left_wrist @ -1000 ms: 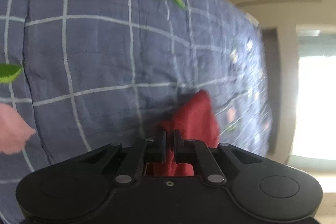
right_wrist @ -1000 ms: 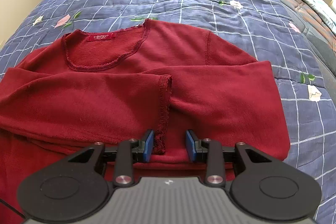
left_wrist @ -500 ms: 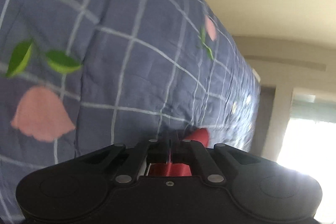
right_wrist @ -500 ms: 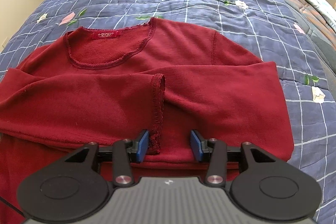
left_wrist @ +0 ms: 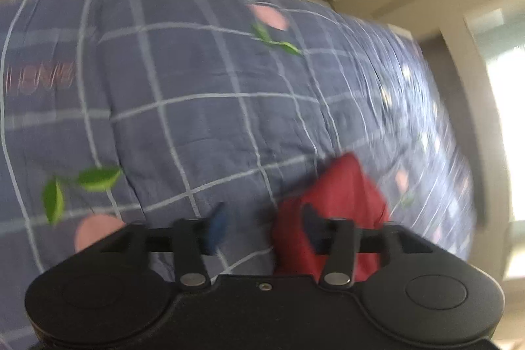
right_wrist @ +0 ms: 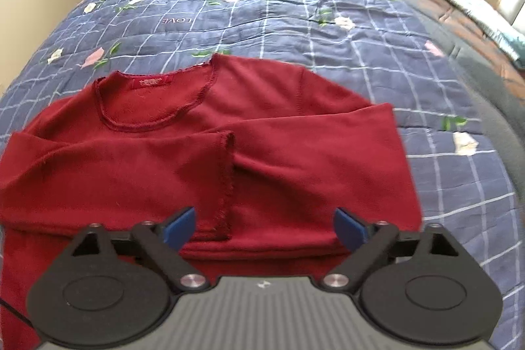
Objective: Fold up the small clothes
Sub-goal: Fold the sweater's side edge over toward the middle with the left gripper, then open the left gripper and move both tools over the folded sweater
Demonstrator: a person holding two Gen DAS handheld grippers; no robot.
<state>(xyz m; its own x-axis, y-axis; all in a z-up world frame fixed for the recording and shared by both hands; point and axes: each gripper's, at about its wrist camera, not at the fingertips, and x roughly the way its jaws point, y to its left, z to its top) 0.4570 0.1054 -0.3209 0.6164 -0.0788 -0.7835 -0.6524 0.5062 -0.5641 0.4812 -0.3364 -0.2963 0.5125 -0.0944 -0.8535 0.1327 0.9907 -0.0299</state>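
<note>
Red sweater (right_wrist: 210, 159) on quilt (right_wrist: 295, 5), right tongs (right_wrist: 264, 227) and left tongs (left_wrist: 262, 225) angled down, both just spread, gripping nothing.

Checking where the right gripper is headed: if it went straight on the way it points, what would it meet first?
Probably the red top. The right gripper, jaws just opened with nothing between them, points down at the folded sleeves, near the cuff. How far above the cloth it hangs is unclear.
</note>
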